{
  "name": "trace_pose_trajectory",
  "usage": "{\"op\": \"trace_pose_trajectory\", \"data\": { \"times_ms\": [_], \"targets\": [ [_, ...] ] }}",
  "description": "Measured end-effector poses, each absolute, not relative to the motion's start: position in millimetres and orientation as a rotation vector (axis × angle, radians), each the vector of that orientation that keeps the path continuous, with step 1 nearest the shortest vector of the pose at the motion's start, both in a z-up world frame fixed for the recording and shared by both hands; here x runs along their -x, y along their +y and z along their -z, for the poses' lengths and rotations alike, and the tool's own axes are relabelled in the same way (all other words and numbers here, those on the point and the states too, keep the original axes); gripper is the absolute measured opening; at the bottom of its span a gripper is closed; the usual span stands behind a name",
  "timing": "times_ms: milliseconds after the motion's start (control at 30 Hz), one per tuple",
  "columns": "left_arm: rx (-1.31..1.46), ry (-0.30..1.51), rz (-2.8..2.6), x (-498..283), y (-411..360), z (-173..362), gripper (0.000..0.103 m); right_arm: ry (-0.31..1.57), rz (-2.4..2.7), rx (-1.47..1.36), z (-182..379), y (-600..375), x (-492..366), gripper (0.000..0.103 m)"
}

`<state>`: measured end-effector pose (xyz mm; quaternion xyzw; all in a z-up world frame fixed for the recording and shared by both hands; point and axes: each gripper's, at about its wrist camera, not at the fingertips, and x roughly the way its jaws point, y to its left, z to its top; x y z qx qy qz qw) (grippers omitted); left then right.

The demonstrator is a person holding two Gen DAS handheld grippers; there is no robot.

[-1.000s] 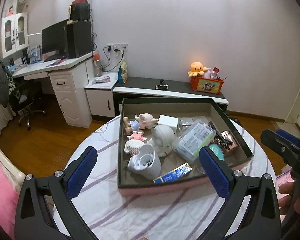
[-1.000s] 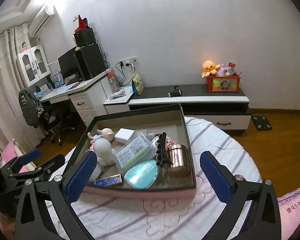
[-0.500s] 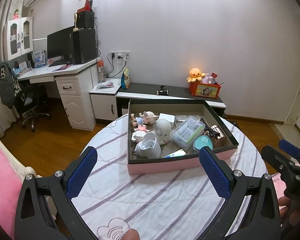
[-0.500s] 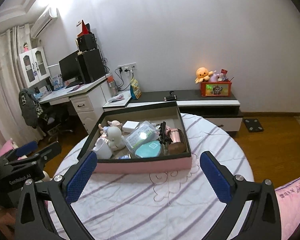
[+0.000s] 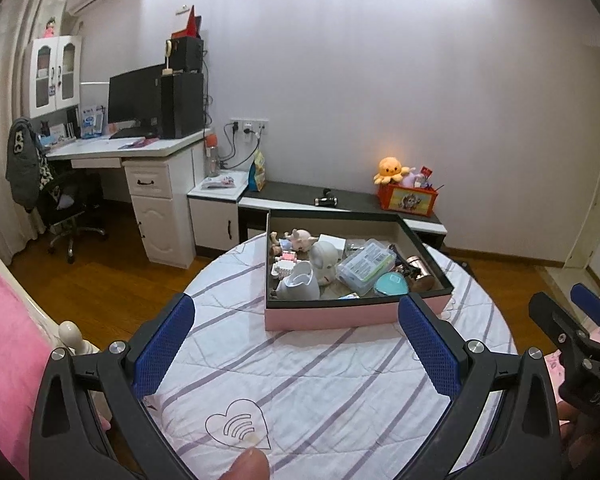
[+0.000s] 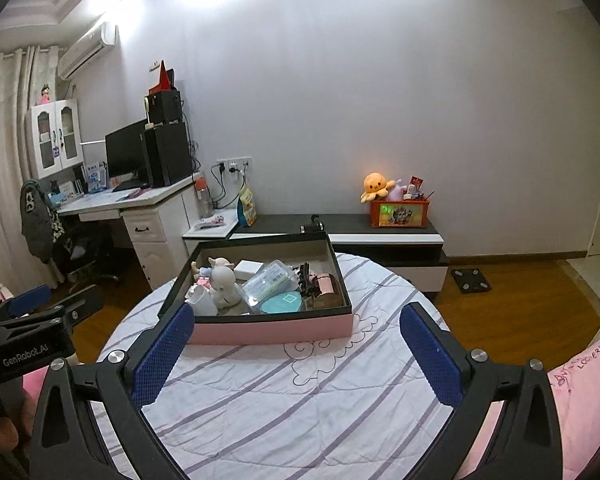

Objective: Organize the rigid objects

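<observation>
The pink box [image 5: 352, 312] with its dark rim sits on the far half of the round table [image 5: 300, 380], packed with small rigid things: a white cup [image 5: 298, 286] at its near-left corner, a white figurine [image 5: 324, 260] behind it, a clear plastic case [image 5: 366, 266] in the middle, a teal round case [image 5: 392, 284] near the front wall, and a copper-coloured tin [image 5: 418, 270] to the right.

From the left gripper [image 5: 296, 350] the box lies straight ahead and a little to the right, well apart, with bare striped cloth between. Its long side runs across the gripper's line of reach, so the near pink wall faces the fingers. From the right gripper [image 6: 296, 354] the box lies ahead and slightly left, again well apart.

Both grippers are spread wide and carry nothing. Neither looks clearly nearer; the cup and figurine lie toward the left gripper's side, the tin and teal case toward the right gripper's. Any pick will likely call for reaching forward and coming down over the near wall.
</observation>
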<state>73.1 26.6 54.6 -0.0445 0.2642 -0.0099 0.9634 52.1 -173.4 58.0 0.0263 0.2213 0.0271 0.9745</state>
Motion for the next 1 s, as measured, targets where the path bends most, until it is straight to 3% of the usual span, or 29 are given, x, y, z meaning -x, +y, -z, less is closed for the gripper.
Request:
{"op": "trace_pose_trajectory", "data": {
  "times_ms": [1000],
  "targets": [
    [0.016,0.443,0.038,-43,4,-73,0.103,0.442,-0.024,-0.050,-67,-178,-40,0.103]
  ]
}}
